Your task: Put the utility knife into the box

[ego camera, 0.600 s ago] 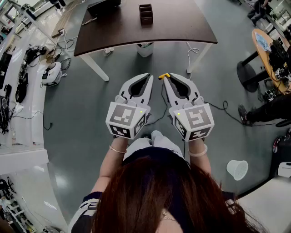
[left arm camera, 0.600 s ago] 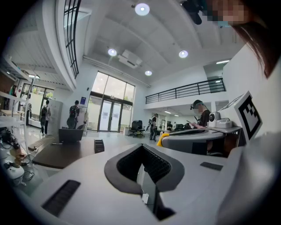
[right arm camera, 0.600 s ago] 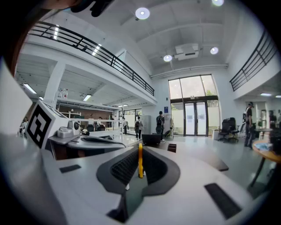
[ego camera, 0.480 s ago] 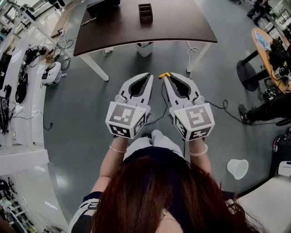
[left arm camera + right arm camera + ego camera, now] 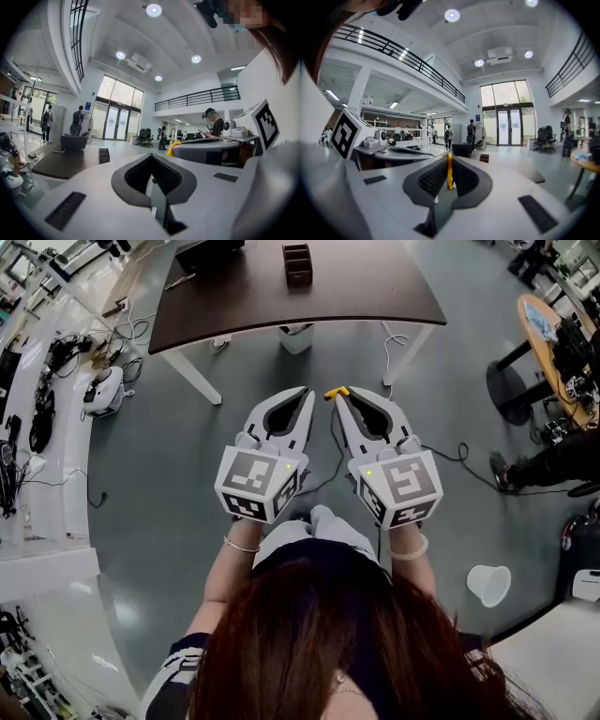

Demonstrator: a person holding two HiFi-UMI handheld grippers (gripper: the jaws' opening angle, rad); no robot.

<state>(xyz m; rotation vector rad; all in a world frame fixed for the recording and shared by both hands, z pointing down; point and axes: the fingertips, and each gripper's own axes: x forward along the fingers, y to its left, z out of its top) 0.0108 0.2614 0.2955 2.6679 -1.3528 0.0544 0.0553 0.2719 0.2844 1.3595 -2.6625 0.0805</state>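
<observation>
Carry step, by judgement: utility knife [image 5: 335,393] already gripped, not yet at the box [image 5: 298,264]. Standing back from the dark tabletop [image 5: 375,292], with both grippers held out toward 12 o'clock over grey floor [image 5: 169,456].

Fingers of the right gripper [image 5: 341,397] closed on the knife. Yellow end poking just past the tips in the head view. Edge-on in the right gripper view: a thin yellow upright strip [image 5: 450,171] pinched between the pads.

Fingers of the left gripper [image 5: 306,393] shut together on nothing, confirmed in the left gripper view [image 5: 152,161]. Riding just beside the right one, at its 9 o'clock.

Box small, dark, open-topped, divided into compartments. Sitting toward the far side of the tabletop, at 12 o'clock from the grippers and well apart from them.

Next move, as a guess: step forward to close the gap, bring the knife above an open compartment, lower it end first, then part the fingers. Calls for a firm grip on the way and for lining a long tool up with a narrow slot.

Hard to make out:
- Most of the knife body hidden inside the fingers; blade out or retracted, cannot tell.
- Depth of the compartments unclear at this range.
- Dark flat object [image 5: 211,251] at 11 o'clock on the tabletop cut by the frame edge, unidentified.

White cup [image 5: 489,587] on the floor at 4 o'clock, cables [image 5: 450,457] trailing at 2 o'clock: possible snag underfoot.
</observation>
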